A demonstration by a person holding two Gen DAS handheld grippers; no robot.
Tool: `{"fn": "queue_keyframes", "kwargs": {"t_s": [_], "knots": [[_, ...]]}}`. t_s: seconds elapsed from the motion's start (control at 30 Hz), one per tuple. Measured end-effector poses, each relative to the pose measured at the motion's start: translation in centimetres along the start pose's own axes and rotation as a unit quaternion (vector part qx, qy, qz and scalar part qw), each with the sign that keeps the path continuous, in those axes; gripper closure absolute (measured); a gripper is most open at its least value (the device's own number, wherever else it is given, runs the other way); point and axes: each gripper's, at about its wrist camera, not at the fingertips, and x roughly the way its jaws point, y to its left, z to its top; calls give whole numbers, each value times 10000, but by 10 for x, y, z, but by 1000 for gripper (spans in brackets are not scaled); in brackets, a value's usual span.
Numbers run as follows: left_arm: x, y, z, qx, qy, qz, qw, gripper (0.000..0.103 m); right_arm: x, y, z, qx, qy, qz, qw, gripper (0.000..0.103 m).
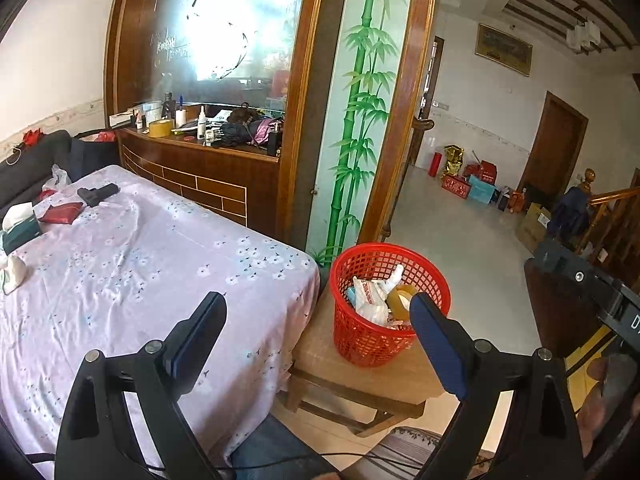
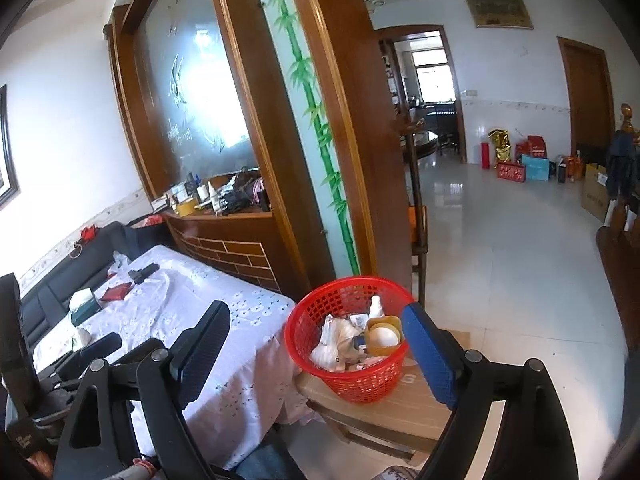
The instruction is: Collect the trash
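Note:
A red mesh basket stands on a low wooden stool beside the table. Inside lie crumpled plastic wrappers, a tape roll and a small white bottle. My left gripper is open and empty, hanging above the table corner and the basket. My right gripper is also open and empty, just short of the basket and above it. On the table's far left lies a crumpled white item.
The table wears a pale floral cloth with a tissue box, a red pouch and a black pistol-shaped object. A cluttered wooden counter and a bamboo-painted partition stand behind. Tiled floor stretches right.

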Motion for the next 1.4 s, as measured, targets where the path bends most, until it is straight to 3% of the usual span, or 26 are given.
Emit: {"fn": "queue_keyframes", "kwargs": {"t_s": [0.2,0.6,1.4], "knots": [[-9,-3,-1,18,-65,37,10000,11,-13,4,-5,-137,-72,-93,9998,11],[-6,-9,0,53,28,69,10000,11,0,-3,-15,-125,148,-191,9996,6],[-7,-10,-2,117,28,75,9999,11,1,-8,-15,20,172,-241,9996,4]]}}
